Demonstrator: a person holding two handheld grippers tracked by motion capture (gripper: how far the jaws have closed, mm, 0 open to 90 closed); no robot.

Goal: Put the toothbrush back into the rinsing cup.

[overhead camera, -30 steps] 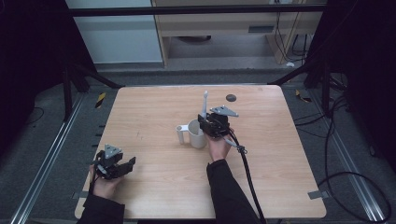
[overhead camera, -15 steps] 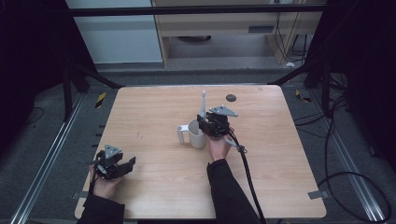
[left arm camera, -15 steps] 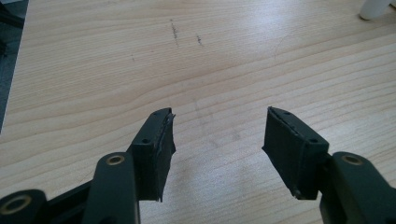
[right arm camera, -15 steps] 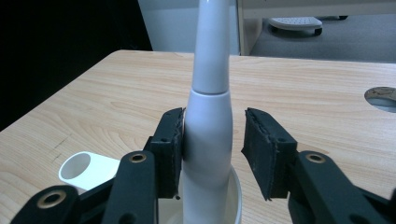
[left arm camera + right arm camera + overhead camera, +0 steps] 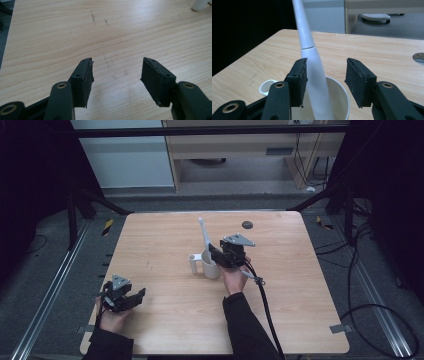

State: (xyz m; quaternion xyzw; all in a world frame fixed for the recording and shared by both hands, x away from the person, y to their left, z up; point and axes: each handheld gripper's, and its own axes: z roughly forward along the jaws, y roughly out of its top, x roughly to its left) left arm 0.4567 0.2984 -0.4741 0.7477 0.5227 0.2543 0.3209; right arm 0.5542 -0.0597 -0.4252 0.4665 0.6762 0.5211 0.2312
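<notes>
A white cup (image 5: 210, 264) stands near the middle of the wooden table (image 5: 160, 240). A long white toothbrush-like stick (image 5: 204, 236) leans in it, tilted to the far left. My right gripper (image 5: 216, 253) hovers just right of the cup, open. In the right gripper view the stick (image 5: 312, 62) rises between the jaws, against the left pad (image 5: 300, 80), and its foot rests inside the cup (image 5: 339, 100). My left gripper (image 5: 134, 298) sits low at the table's near left corner, open over bare wood (image 5: 115, 50), with nothing between its jaws (image 5: 116, 80).
A small white holder (image 5: 194, 261) stands just left of the cup. A dark round hole (image 5: 246, 224) marks the table's far right part. A black cable (image 5: 265, 305) trails from my right gripper toward the near edge. Dark floor and rails surround the table.
The jaws of my right gripper have parted from the stick, which now leans in the cup. The left gripper has stayed in place.
</notes>
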